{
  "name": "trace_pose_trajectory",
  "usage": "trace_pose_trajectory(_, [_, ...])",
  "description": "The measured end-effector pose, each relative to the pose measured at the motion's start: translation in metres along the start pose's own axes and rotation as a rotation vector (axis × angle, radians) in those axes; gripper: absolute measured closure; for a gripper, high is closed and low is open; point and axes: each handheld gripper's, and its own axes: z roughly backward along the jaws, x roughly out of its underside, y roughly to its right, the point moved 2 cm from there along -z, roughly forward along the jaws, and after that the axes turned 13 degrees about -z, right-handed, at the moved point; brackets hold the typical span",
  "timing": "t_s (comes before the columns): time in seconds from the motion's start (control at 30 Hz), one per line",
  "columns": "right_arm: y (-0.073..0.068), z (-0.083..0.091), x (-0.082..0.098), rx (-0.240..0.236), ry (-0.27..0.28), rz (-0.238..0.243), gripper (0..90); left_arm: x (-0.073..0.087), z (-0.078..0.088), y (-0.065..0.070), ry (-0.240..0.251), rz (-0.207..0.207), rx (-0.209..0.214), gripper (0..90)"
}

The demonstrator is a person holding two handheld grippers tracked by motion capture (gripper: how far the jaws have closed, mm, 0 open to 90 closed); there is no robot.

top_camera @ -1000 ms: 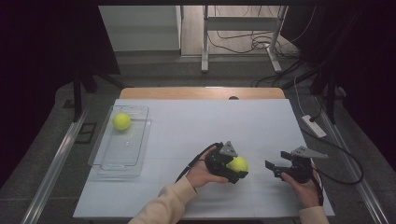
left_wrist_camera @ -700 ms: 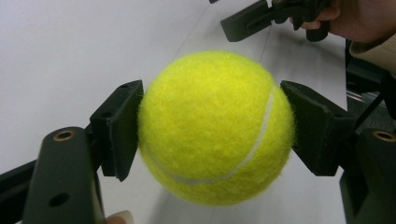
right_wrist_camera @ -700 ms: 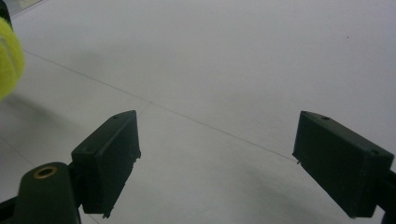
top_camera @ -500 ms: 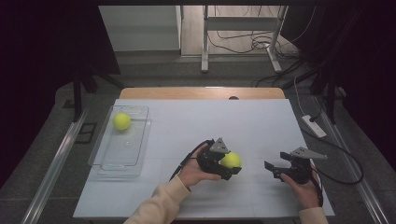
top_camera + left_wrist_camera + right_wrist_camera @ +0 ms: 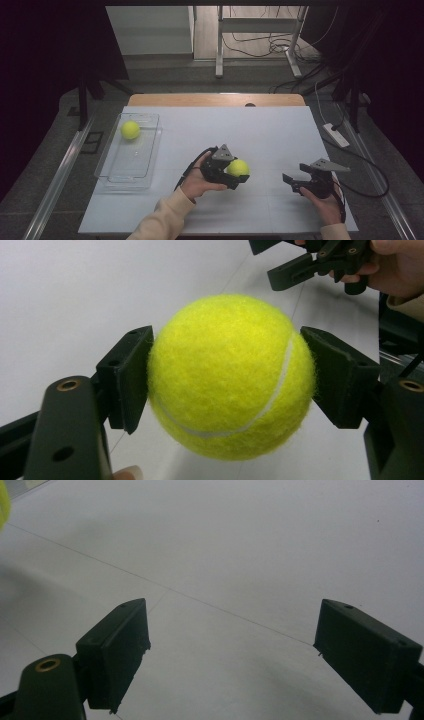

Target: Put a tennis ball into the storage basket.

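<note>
With the left gripper (image 5: 239, 175) clamped on the tennis ball (image 5: 238, 167) near mid-table and the right gripper (image 5: 295, 181) idle with jaws spread, carry it level leftward and release low inside the clear tray (image 5: 150, 150) beside the other ball (image 5: 130, 130).

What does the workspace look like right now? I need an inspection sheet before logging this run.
Surface: white table, bare apart from the items below.
Job's things: held tennis ball clamped between the pads of the left gripper; second tennis ball lies in the far end of the clear tray at the table's left.
Clutter: nothing seen.
Grippers: left gripper shut on the held tennis ball; right gripper open, with nothing between its jaws, over bare table.
Cables: black cable trails from the left gripper; cable from the right gripper runs off the table's right edge.
Surroundings: dark; power strip on the floor at right; metal frame beyond the table.
</note>
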Motion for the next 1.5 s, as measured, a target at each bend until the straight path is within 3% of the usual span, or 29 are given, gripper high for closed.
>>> trace_pose_trajectory(0.2, [-0.002, 0.001, 0.001, 0.002, -0.002, 0.001, 14.5, 0.002, 0.009, -0.006, -0.002, 0.003, -0.023, 26.7])
trace_pose_trajectory(0.53, [-0.002, 0.001, 0.001, -0.002, -0.001, 0.003, 14.5, 0.012, 0.03, -0.021, 0.004, 0.031, -0.106, 26.7])
trace_pose_trajectory(1.5, [-0.002, 0.001, 0.002, 0.004, -0.003, 0.009, 14.5, 0.011, 0.07, -0.036, 0.058, 0.06, -0.205, 26.6])
